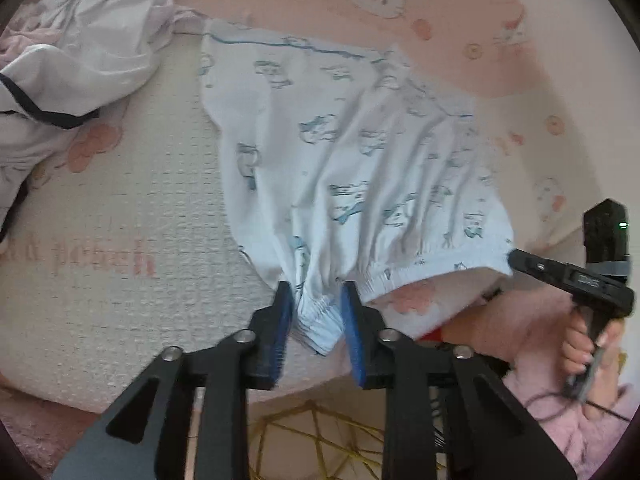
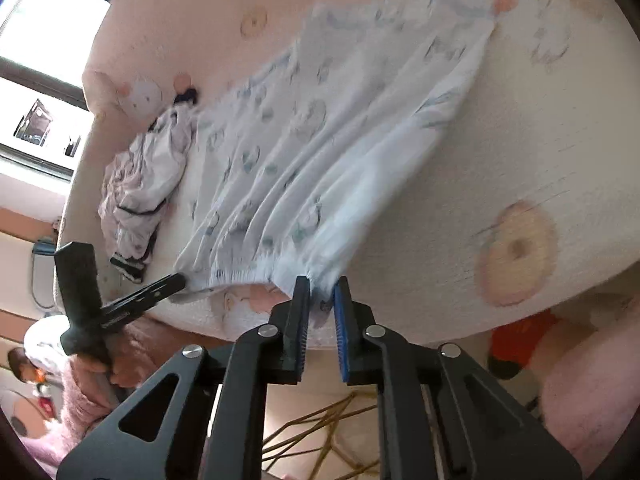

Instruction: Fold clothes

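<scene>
The bed (image 1: 100,208) bears the printed shorts (image 1: 340,152), spread flat beside a crumpled white garment (image 1: 72,68). The left gripper (image 1: 316,296) and right gripper (image 2: 322,284) each clench the shorts' waistband at the bed's near edge. Judged step: gripping for the fold; next, lifting both corners together toward the far hem.

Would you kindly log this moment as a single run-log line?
stage: gripping waistband | left tongs: shut on shorts | right tongs: shut on shorts | shorts: spread on bed | other garment: crumpled aside
</scene>
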A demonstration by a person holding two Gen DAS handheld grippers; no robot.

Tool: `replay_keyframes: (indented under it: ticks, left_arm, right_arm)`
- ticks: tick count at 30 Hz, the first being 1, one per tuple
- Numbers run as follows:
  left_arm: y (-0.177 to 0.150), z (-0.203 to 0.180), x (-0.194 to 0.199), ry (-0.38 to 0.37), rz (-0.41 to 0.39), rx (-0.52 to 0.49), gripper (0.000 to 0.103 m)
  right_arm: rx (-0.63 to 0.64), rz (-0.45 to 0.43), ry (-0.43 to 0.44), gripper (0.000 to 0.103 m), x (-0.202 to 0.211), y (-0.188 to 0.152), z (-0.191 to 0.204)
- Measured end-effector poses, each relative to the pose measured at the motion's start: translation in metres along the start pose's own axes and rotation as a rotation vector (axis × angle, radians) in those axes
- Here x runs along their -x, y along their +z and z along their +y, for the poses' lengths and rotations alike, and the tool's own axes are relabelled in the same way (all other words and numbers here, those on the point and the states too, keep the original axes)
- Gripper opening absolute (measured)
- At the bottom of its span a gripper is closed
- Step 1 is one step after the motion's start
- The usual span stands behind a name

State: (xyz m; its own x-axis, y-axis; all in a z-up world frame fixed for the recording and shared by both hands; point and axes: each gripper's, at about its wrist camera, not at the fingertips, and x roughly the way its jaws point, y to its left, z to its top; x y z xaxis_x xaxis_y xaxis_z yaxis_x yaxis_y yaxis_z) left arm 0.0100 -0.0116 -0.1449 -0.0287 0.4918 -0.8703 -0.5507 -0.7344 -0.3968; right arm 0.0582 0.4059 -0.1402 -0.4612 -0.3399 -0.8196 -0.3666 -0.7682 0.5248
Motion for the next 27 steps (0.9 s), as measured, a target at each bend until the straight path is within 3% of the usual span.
replay_keyframes:
  ticks: [1, 5, 8, 10, 11, 14, 16, 17, 18, 23, 25, 27]
  left_arm:
    - [-0.001, 0.001, 0.0, -0.005, 0.007, 0.006, 0.041]
    - [-0.003, 0.01, -0.007, -0.022, 0.041, 0.074, 0.042]
    - [-0.004, 0.022, -0.015, -0.058, 0.066, 0.151, 0.042]
    - [-0.01, 0.029, -0.016, -0.075, 0.078, 0.174, 0.042]
    - [-0.013, 0.032, -0.017, -0.083, 0.084, 0.185, 0.042]
    - [-0.018, 0.037, -0.021, -0.113, 0.101, 0.214, 0.042]
    - [-0.018, 0.039, -0.02, -0.124, 0.094, 0.229, 0.042]
    - [-0.018, 0.039, -0.02, -0.129, 0.091, 0.236, 0.042]
    - [-0.018, 0.04, -0.019, -0.134, 0.088, 0.244, 0.042]
    - [-0.019, 0.053, -0.008, -0.139, 0.078, 0.26, 0.042]
    - [-0.02, 0.053, -0.012, -0.145, 0.093, 0.264, 0.042]
    - [-0.02, 0.049, -0.012, -0.129, 0.099, 0.246, 0.042]
  right_arm:
    - [0.001, -0.01, -0.031, 0.009, 0.01, -0.006, -0.006]
    - [-0.075, 0.046, -0.194, 0.009, -0.011, -0.003, -0.018]
    - [-0.116, 0.038, -0.139, 0.018, -0.015, 0.002, -0.017]
    - [-0.124, 0.007, -0.052, 0.064, -0.019, 0.008, -0.006]
    - [-0.109, 0.011, -0.063, 0.066, -0.027, 0.009, 0.0]
    - [-0.052, 0.045, -0.121, 0.061, -0.054, 0.011, 0.014]
    - [0.022, 0.054, -0.211, 0.035, -0.067, 0.008, 0.025]
    - [0.06, 0.059, -0.218, 0.018, -0.068, 0.008, 0.032]
    - [0.094, 0.063, -0.224, 0.006, -0.068, 0.007, 0.037]
    - [-0.004, 0.012, -0.215, 0.005, -0.025, 0.004, 0.015]
    - [-0.04, -0.002, -0.254, 0.005, -0.014, 0.002, 0.002]
    - [-0.092, -0.001, -0.238, 0.008, -0.005, 0.0, -0.01]
